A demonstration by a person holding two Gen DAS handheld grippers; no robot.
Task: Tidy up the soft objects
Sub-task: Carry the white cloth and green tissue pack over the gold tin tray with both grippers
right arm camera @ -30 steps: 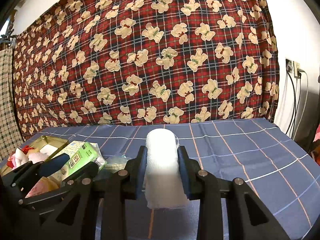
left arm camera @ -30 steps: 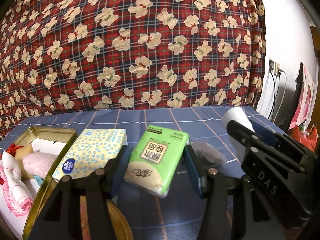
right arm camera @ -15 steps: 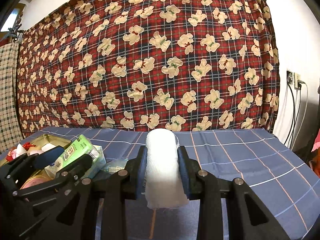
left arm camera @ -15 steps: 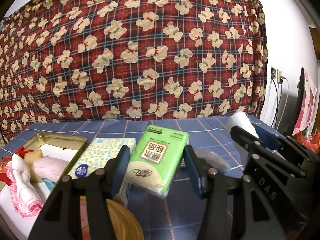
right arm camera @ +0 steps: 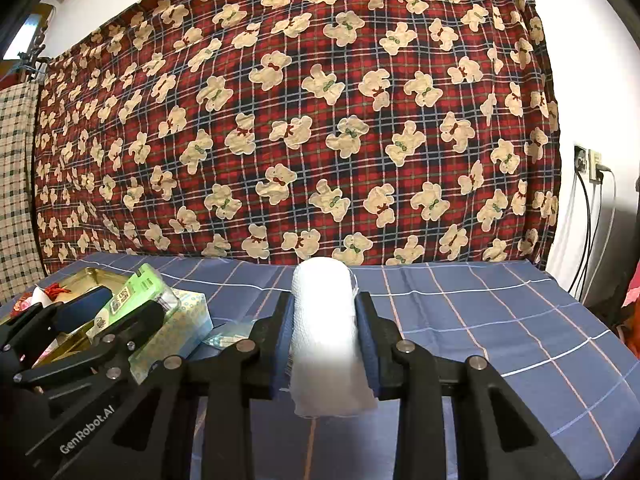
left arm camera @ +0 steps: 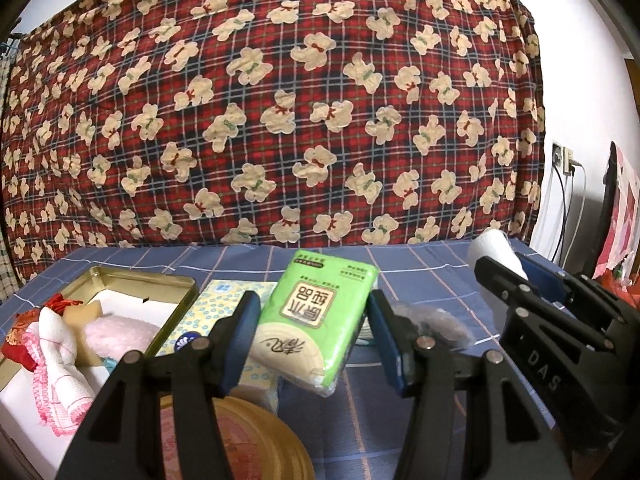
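Tissue pack [left arm camera: 316,320], green and plastic-wrapped, sat pinched between the blue pads of the left hand-held gripper [left arm camera: 314,334], tilted so its far end rose above the fingers and its near corner hung below them, clear of the surface [left arm camera: 420,276]. The pads pressed on both long sides of the pack.

Just left of that gripper and under its left finger lay a pale yellow tissue pack with blue dots [left arm camera: 216,312] on the blue checked cloth. Farther left stood an open gold tin [left arm camera: 132,280] holding a fluffy pink item [left arm camera: 116,330], a white cloth with pink trim [left arm camera: 60,360] and something red with a tassel [left arm camera: 24,320]. Directly below the left gripper, close to the camera, a round gold lid [left arm camera: 256,440] showed in part. Just right of its right finger lay a crumpled clear wrapper [left arm camera: 432,320].

The right hand-held gripper [right arm camera: 325,332] was closed on a white gauze roll [right arm camera: 324,320], which stood upright between its pads with its top above the fingertips and a loose edge hanging beneath. Seen from the left camera, that gripper and its roll sat to the right and a little ahead. Beyond both grippers hung a red plaid blanket printed with bears [right arm camera: 300,120], and far to the right cables ran down from a wall socket [right arm camera: 588,160].
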